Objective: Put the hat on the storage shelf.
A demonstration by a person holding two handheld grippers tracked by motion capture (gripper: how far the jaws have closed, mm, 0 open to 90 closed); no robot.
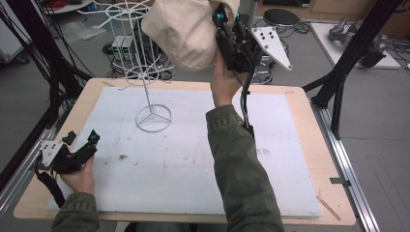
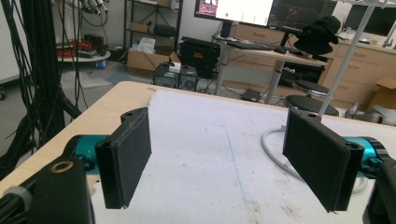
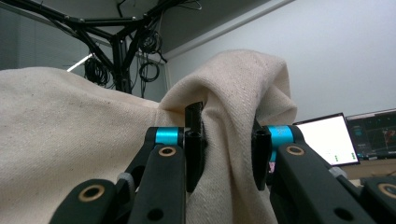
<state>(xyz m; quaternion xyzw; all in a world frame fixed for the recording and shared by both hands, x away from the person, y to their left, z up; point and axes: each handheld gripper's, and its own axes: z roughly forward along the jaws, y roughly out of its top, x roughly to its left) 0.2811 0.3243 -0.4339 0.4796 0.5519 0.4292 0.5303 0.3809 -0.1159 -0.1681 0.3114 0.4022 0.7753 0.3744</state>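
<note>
Cap: cream cloth cap (image 1: pixel 181 31), top centre of high view, held aloft beside the white wire rack (image 1: pixel 140 72).
Right gripper (image 1: pixel 227 36): raised, forearm stretched up-frame, jaws clenched on a fold of cap.
Left gripper (image 1: pixel 80 150): lower left, resting low by the table (image 1: pixel 300 101) edge, jaws spread, holding nothing.

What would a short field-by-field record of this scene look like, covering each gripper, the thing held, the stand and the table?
right gripper: raised above the far side of the table, jaws shut on a fold of the hat
held thing: cream cloth hat, lifted beside the top of the stand
left gripper: jaws open, nothing between them, low at the table's near left corner
stand: white wire hat rack, upright, ring base on the mat
table: wooden top covered by a white mat
</note>
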